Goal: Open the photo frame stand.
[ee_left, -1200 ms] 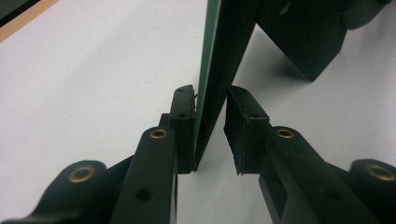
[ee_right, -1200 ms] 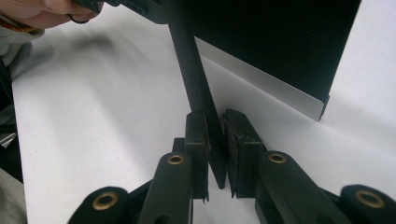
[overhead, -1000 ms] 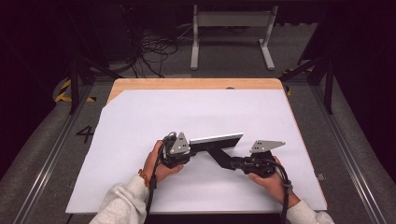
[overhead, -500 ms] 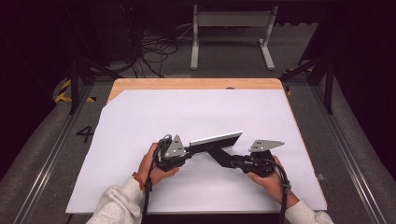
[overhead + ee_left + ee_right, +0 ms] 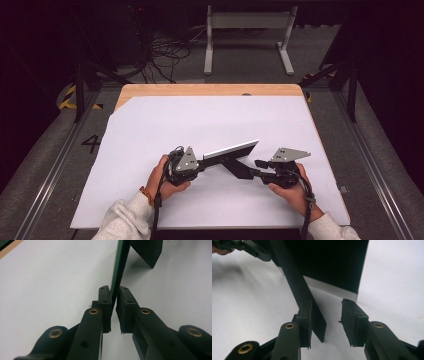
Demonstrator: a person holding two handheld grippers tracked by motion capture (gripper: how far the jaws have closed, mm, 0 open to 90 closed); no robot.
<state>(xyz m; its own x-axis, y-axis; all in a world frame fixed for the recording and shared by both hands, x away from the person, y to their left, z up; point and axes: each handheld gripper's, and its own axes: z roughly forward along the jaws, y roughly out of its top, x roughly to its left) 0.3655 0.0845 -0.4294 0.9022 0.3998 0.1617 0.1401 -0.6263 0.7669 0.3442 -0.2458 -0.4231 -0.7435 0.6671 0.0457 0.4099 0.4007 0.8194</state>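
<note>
A thin flat panel [image 5: 230,149] with a pale face and a black hinged stand flap [image 5: 239,169] stands on edge on the white sheet [image 5: 200,120]. My left gripper [image 5: 202,161] is shut on the panel's left end. In the left gripper view the pads of that gripper [image 5: 113,293] pinch the green-edged panel [image 5: 120,267]. My right gripper [image 5: 258,167] sits at the tip of the flap. In the right gripper view this gripper [image 5: 327,307] stands open. The black flap [image 5: 297,282] lies against its left pad, and the panel's dark back [image 5: 332,260] rises behind.
The sheet covers most of a wooden table [image 5: 210,90]. Beyond the far edge are cables [image 5: 160,55] and a metal stand [image 5: 247,30] on the floor. Rails run along both sides of the table. Bare sheet lies all around the panel.
The left hand and its gripper have drifted slightly toward the near edge, with the panel still held. The right gripper has hardly moved.
</note>
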